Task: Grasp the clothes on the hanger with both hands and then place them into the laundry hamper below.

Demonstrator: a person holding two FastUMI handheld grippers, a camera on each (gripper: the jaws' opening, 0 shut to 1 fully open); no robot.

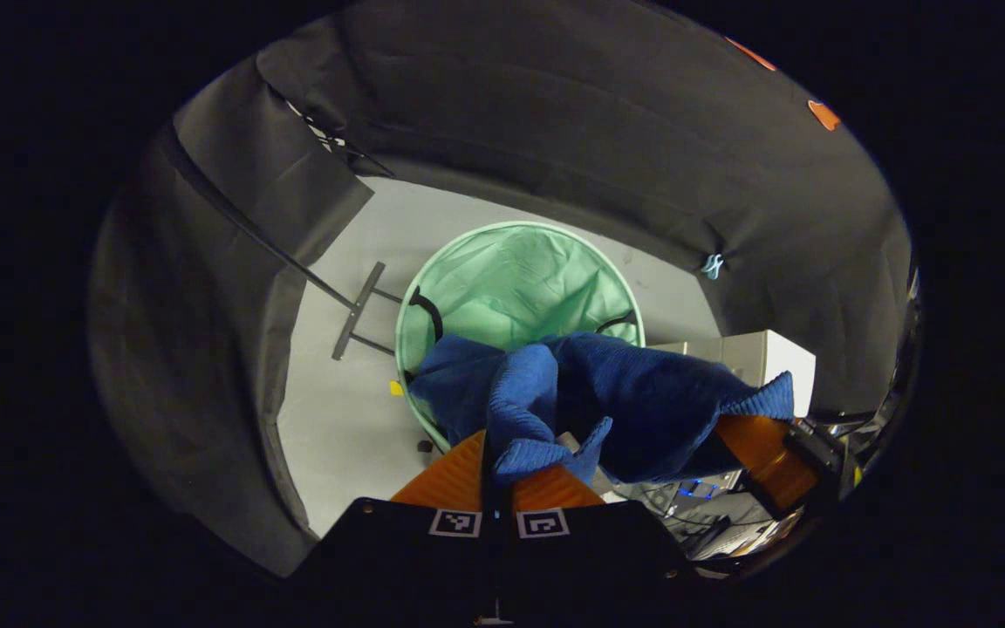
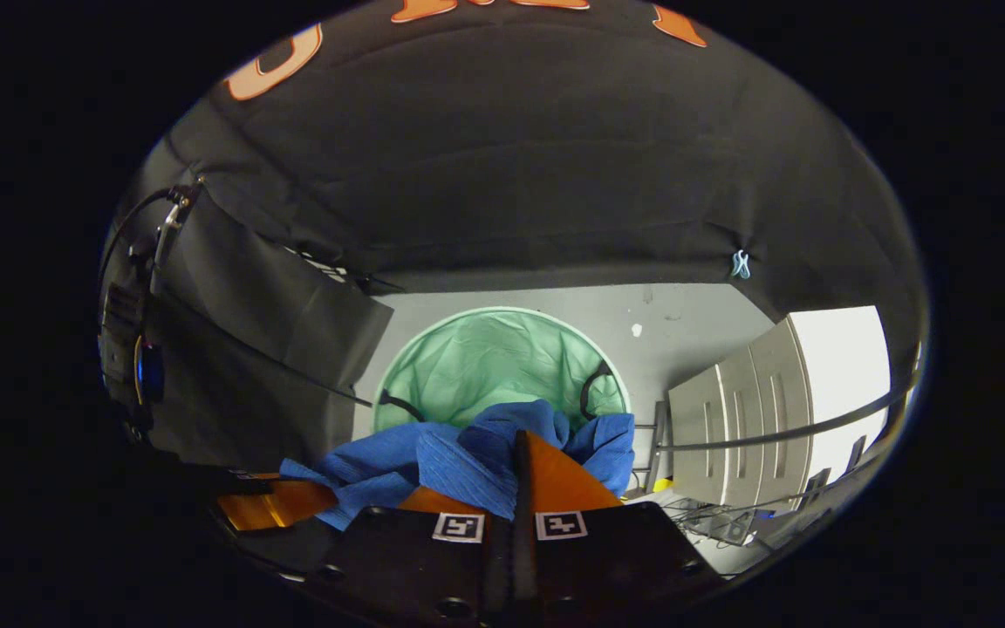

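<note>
A blue knitted garment point(image 1: 633, 401) hangs stretched between both grippers, above the near rim of a round mint-green laundry hamper point(image 1: 520, 279) that stands open on the pale floor. In the left gripper view my left gripper point(image 1: 492, 453) is shut on a bunched fold of the blue cloth, and the right gripper point(image 1: 764, 445) holds the other end at lower right. In the right gripper view my right gripper point(image 2: 520, 449) is shut on the garment point(image 2: 459, 462), with the hamper point(image 2: 494, 358) below and beyond it. The left gripper point(image 2: 267, 506) shows at lower left.
A grey metal rack foot point(image 1: 358, 310) lies on the floor left of the hamper. A white drawer cabinet point(image 2: 764, 392) stands to the right of the hamper, with a thin metal rail point(image 2: 782, 432) across it. Black cloth walls enclose the space.
</note>
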